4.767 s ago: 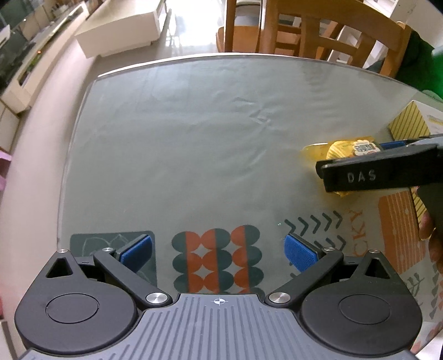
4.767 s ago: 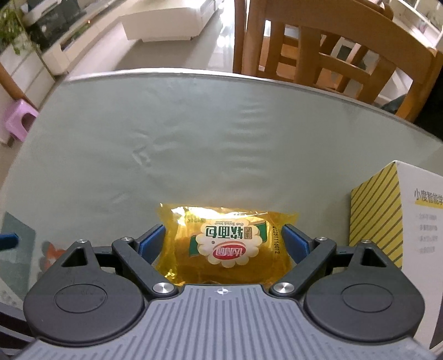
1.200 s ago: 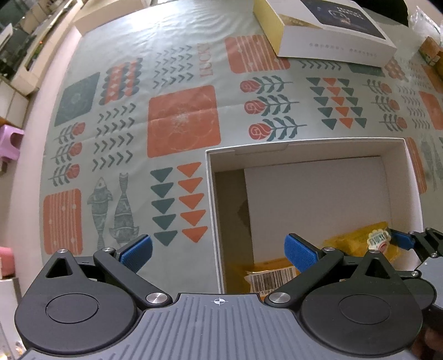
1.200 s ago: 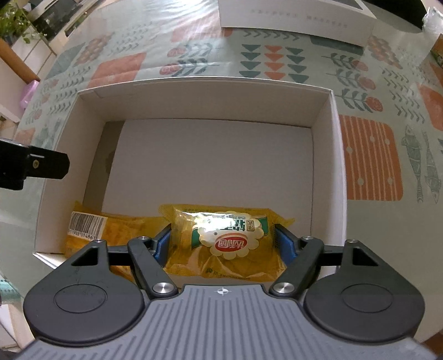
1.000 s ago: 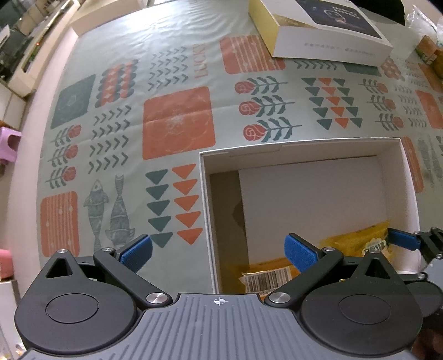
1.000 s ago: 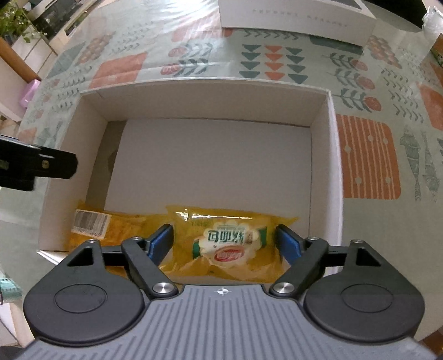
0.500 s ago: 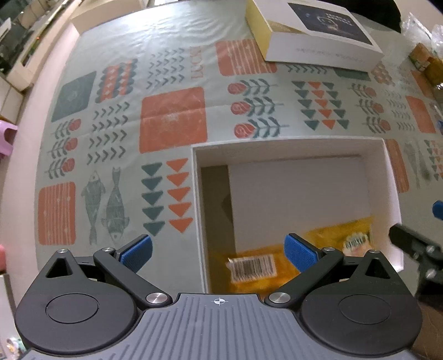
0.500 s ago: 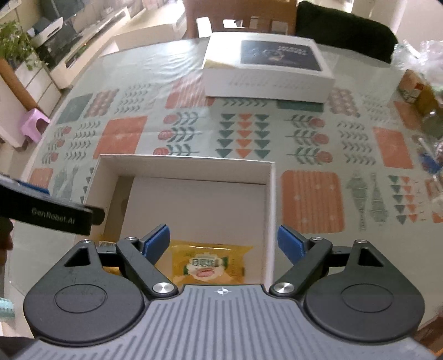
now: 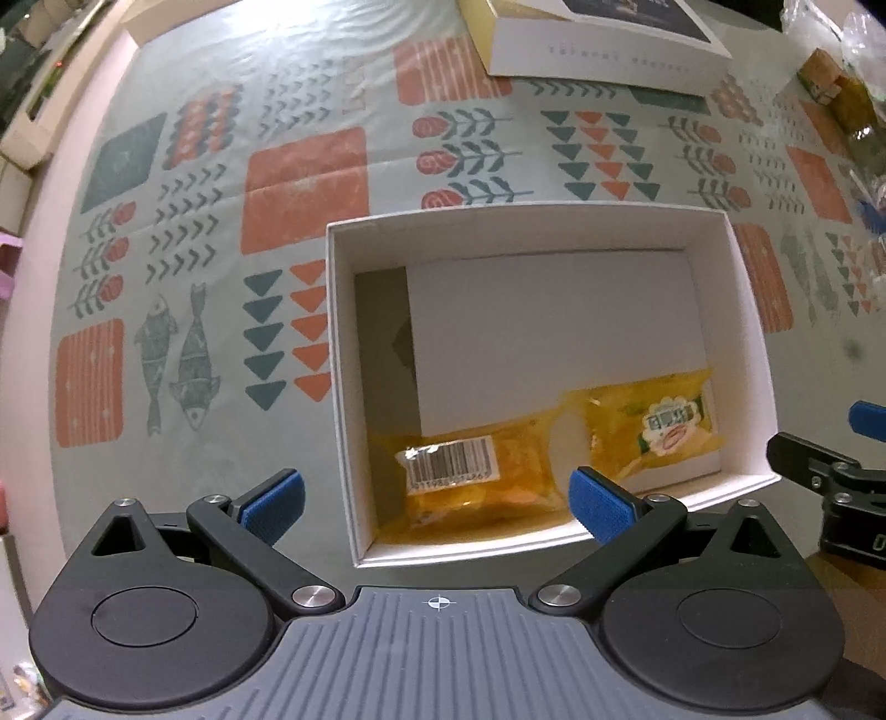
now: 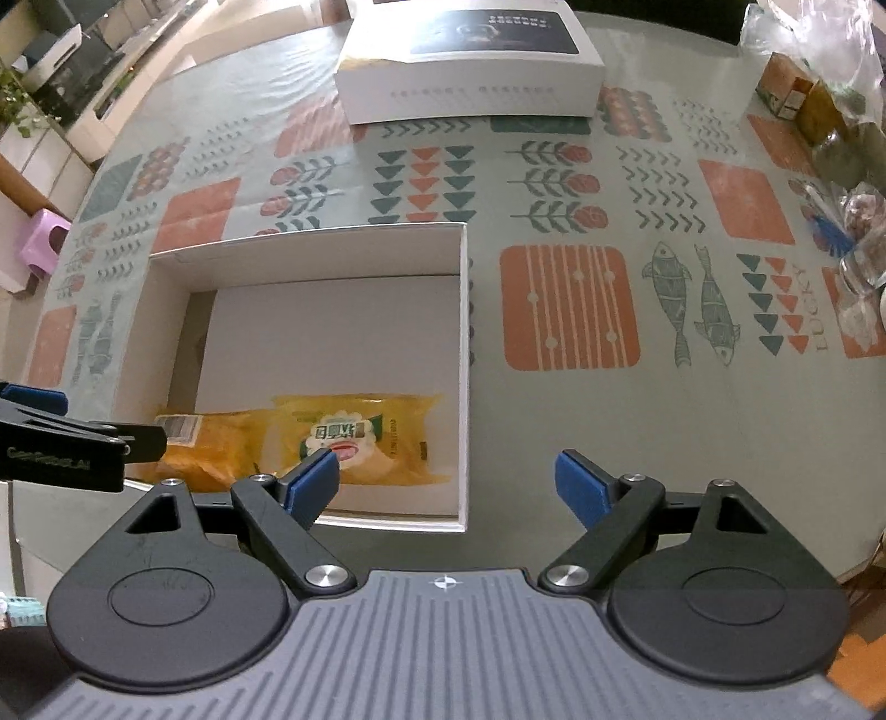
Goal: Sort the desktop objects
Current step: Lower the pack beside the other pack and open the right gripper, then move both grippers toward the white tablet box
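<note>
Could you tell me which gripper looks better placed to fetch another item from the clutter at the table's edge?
Probably the right gripper: it is open, and the bagged clutter lies on its side, past the white box.

A patterned tablecloth (image 10: 570, 310) covers the table, printed with orange squares, dark triangles, flower sprigs, chevrons, paired fish and the word "LUCKY". At the far edge lies a flat closed carton (image 10: 470, 72) with a dark printed top, white front and yellow end face (image 9: 487, 27). Along the right side stand small cartons (image 10: 786, 88) and clear plastic bags (image 10: 853, 138) whose contents cannot be made out. Beyond the table's left edge, a lilac plastic stool (image 10: 44, 243) stands on the floor; farther off are a pale low cabinet (image 10: 105, 105) and a leafy plant (image 10: 16, 94).
</note>
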